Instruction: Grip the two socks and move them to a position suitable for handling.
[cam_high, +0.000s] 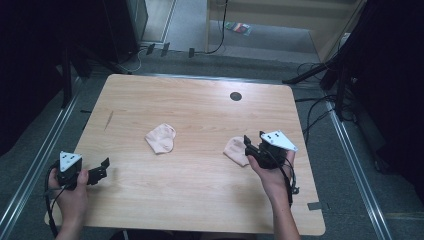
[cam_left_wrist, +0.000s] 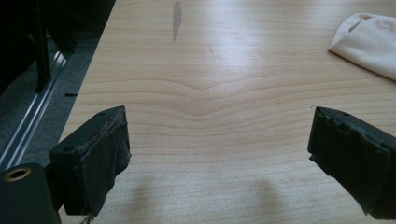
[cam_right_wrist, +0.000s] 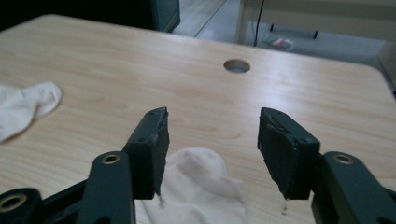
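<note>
At the left edge of the bench the person's left hand holds the left tool low over bare wood, its 2 black padded jaws spread wide with nothing between them; in the left gripper view the pads look fuzzy and worn at the edges. A grey 3-cornered plate sits on top of it and a dark cable trails off the near edge.

Further right, near the middle of the bench, lies a pale pink sock, soft knit, folded over into a rounded, crumpled lump. It lies well apart from both tools.

Right again, a second pale sock lies flat with its rounded toe end away from the person. The right tool hovers just over it, jaws parted and straddling the fabric without clamping it; the left pad stands above the sock's edge.

The bench top is light wood with a wavy grain, a dark streak near its far left and a round cable hole toward the far right. Around it: grey carpet, metal floor rails, loose cables, dark surroundings.
</note>
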